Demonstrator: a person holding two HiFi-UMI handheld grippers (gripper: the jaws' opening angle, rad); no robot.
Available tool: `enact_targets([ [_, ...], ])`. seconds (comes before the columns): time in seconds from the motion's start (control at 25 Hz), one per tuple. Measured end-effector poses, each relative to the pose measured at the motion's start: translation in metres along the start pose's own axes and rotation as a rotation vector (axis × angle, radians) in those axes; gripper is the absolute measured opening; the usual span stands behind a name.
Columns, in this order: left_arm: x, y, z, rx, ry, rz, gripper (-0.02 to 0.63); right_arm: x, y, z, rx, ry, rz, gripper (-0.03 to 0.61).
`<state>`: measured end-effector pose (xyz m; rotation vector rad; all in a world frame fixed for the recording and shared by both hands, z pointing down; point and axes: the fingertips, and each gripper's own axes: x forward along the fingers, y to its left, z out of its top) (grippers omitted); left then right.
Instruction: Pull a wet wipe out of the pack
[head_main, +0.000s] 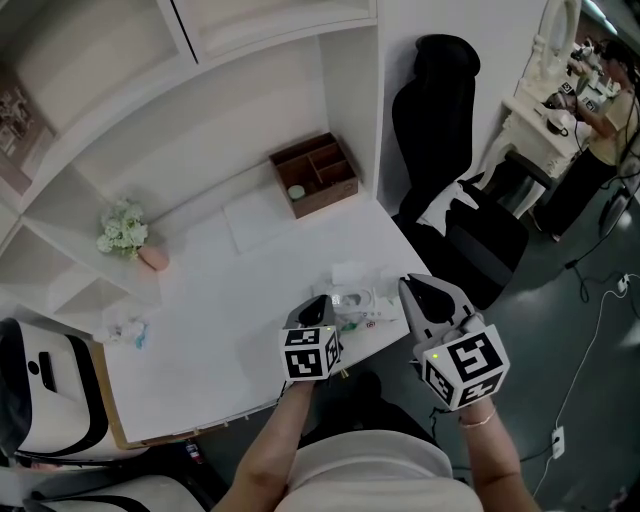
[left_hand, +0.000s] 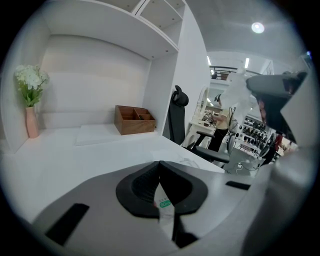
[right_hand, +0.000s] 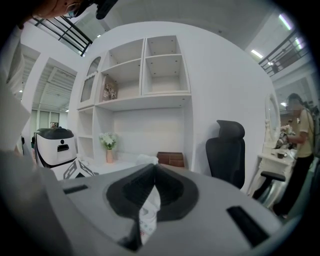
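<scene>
Steadying the pack while gripping the wet wipe

The left gripper (head_main: 318, 303) is clamping shut on the pack (head_main: 360, 303) at its edge, pinning it near the front of the white desk (head_main: 220, 330) so it cannot lift. The right gripper (head_main: 415, 287), raised beside it, is pinching closed on a white sheet, apparently the wet wipe (right_hand: 147, 210), likely to draw it clear

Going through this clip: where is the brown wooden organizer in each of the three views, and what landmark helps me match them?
Head view: the wooden organizer is at top centre, in the desk's back right corner.
Left gripper view: left of centre, at the desk's far end.
Right gripper view: small, near the centre.
Shared landmark: the flower vase, left of the organizer in every view.
</scene>
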<state>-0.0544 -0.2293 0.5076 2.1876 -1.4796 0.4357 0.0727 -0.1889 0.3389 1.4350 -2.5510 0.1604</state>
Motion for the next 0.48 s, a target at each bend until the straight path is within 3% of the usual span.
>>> enact_targets([
  [0.48, 0.0026, 0.0039, -0.0008, -0.011, 0.002, 0.003, -0.005, 0.0060, 0.0024, -0.0037, -0.010, 0.015, 0.008, 0.006],
])
